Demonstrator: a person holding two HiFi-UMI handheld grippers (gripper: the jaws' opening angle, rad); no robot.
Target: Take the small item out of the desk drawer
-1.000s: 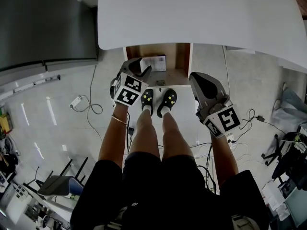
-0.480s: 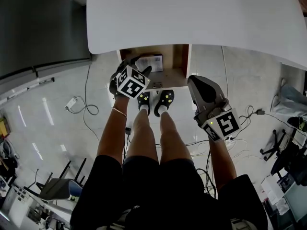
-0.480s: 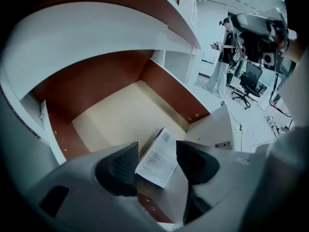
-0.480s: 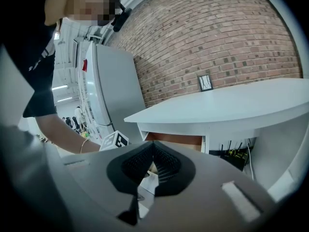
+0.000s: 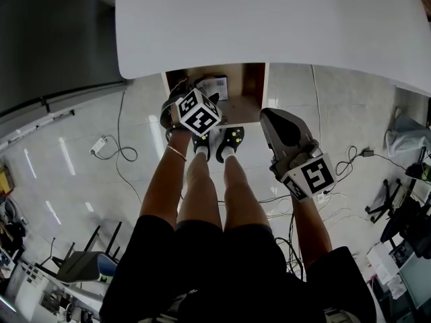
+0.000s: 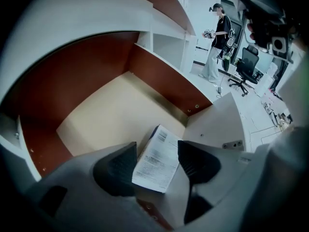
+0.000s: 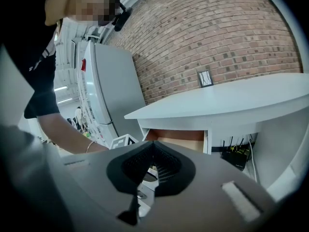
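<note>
The desk drawer (image 5: 246, 103) stands pulled out under the white desk top (image 5: 269, 25). In it lies a small white box with a printed label (image 5: 217, 86) (image 6: 157, 158). My left gripper (image 5: 192, 99) (image 6: 157, 164) points steeply down into the drawer. Its jaws have just been opening and now stand wide on either side of the box, with the dark pads (image 6: 116, 168) clear of it. My right gripper (image 5: 273, 121) (image 7: 153, 167) hangs shut and empty to the right of the drawer front, aimed at the drawer (image 7: 178, 140).
The drawer has red-brown walls (image 6: 91, 76) and a beige bottom (image 6: 116, 110). The person's legs and shoes (image 5: 217, 143) stand right below the drawer. Cables (image 5: 118, 150) lie on the tiled floor. A grey cabinet (image 5: 54, 32) is at the left, a brick wall (image 7: 217, 37) behind the desk.
My left gripper has gone forward over the drawer and down into it, its marker cube rolling round. The right gripper has hardly shifted.
</note>
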